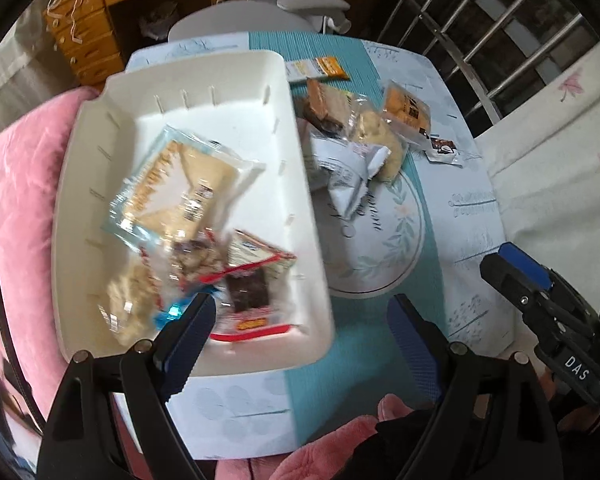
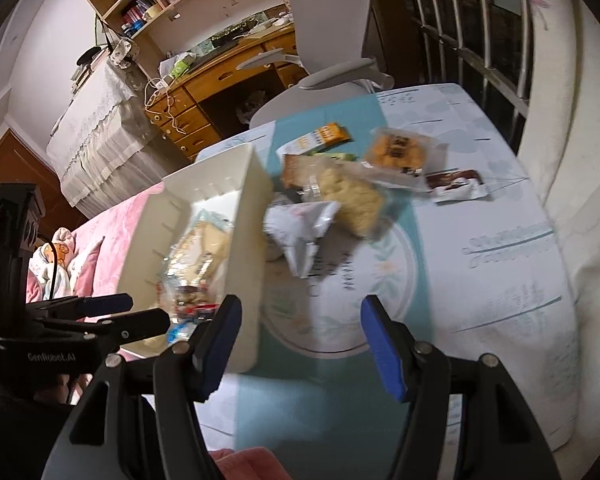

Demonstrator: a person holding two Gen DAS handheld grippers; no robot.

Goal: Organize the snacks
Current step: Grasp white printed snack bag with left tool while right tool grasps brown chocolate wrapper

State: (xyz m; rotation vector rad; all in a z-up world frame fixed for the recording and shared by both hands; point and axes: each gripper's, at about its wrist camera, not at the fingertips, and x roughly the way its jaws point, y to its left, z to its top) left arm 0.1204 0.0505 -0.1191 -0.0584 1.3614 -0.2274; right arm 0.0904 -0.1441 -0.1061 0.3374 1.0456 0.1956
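Note:
A white basket [image 1: 100,128] sits on the left of the small table and holds several snack packets, among them a large pale cracker pack [image 1: 180,184] and a red-trimmed chocolate pack [image 1: 252,284]. Loose snacks lie in a pile [image 1: 352,136] to its right: a white pouch [image 2: 300,224], a clear pack of pale biscuits [image 2: 352,192], an orange pack [image 2: 400,152] and a small brown sachet [image 2: 456,184]. My left gripper [image 1: 300,328] is open and empty over the basket's near right corner. My right gripper [image 2: 300,340] is open and empty beside the basket wall [image 2: 244,240].
The table [image 2: 500,260] has a pale blue patterned cloth with a teal strip. A grey office chair [image 2: 332,32] and a wooden desk [image 2: 204,80] stand behind it. Pink bedding [image 1: 16,184] lies left. Window bars [image 2: 480,20] and a curtain are at the right.

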